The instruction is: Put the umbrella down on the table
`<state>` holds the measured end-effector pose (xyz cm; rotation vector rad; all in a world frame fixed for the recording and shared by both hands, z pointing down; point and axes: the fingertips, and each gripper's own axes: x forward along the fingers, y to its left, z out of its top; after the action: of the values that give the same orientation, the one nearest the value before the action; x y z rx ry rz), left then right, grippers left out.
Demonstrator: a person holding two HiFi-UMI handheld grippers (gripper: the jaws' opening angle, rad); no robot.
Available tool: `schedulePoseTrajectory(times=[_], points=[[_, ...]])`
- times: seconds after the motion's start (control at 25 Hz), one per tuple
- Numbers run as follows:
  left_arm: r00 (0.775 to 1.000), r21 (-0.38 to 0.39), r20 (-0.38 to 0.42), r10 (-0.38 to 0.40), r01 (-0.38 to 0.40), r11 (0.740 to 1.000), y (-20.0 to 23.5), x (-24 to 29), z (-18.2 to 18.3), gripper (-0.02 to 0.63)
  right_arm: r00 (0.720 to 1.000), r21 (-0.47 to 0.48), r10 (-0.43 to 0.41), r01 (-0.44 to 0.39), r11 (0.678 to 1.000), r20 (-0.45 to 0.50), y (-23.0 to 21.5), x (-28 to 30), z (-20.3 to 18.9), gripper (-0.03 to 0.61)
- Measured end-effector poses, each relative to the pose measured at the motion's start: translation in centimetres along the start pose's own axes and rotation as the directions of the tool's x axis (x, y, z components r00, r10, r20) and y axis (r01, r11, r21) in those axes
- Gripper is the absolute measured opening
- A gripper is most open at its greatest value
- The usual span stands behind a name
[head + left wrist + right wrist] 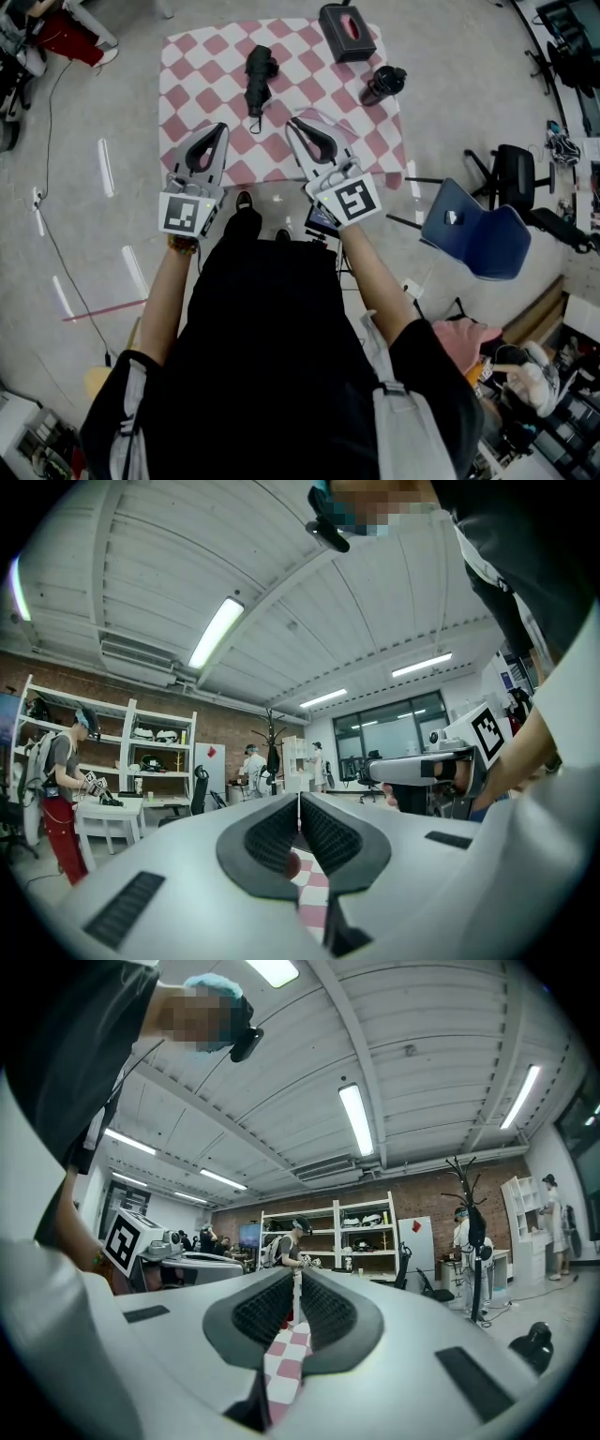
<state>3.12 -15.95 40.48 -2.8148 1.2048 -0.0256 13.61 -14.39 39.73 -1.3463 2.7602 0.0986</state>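
The folded black umbrella [258,80] lies on the pink-and-white checked table [202,70], apart from both grippers. My left gripper [221,128] hovers over the table's near edge, its tips together with nothing between them. My right gripper [296,123] sits beside it, just below the umbrella's strap end, jaws likewise together and empty. In the left gripper view the left gripper [299,797] points level across the room, and the checked cloth [314,883] shows under its jaws. The right gripper [297,1275] in its own view also shows only cloth [286,1363] below.
A black tissue box [347,32] and a black bottle [382,84] stand on the table's far right. A blue chair [475,234] and a black chair [514,169] stand to the right. People work at shelves [342,1232] and a coat stand [469,1232] stands across the room.
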Motion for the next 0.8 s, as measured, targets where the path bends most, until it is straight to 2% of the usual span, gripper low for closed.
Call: schedulePoseTrajectory(times=[0.32, 0.68, 0.8], points=[[1.000, 0.017, -0.026, 0.014, -0.014, 1.000, 0.1, 0.0, -0.1, 0.017, 1.000, 0.008, -0.002, 0.002, 1.000, -0.026, 0.2, -0.5, -1.1, 0.032], [0.999, 0.003, -0.042, 0.022, -0.021, 1.000, 0.0, -0.1, -0.9, 0.017, 0.999, 0.025, -0.010, 0.010, 1.000, -0.031, 0.5, -0.8, -1.6, 0.025], [1.000, 0.000, -0.011, 0.004, -0.004, 1.000, -0.4, -0.1, -0.9, 0.017, 0.999, 0.027, -0.013, 0.014, 1.000, -0.035, 0.5, -1.1, -1.8, 0.023]])
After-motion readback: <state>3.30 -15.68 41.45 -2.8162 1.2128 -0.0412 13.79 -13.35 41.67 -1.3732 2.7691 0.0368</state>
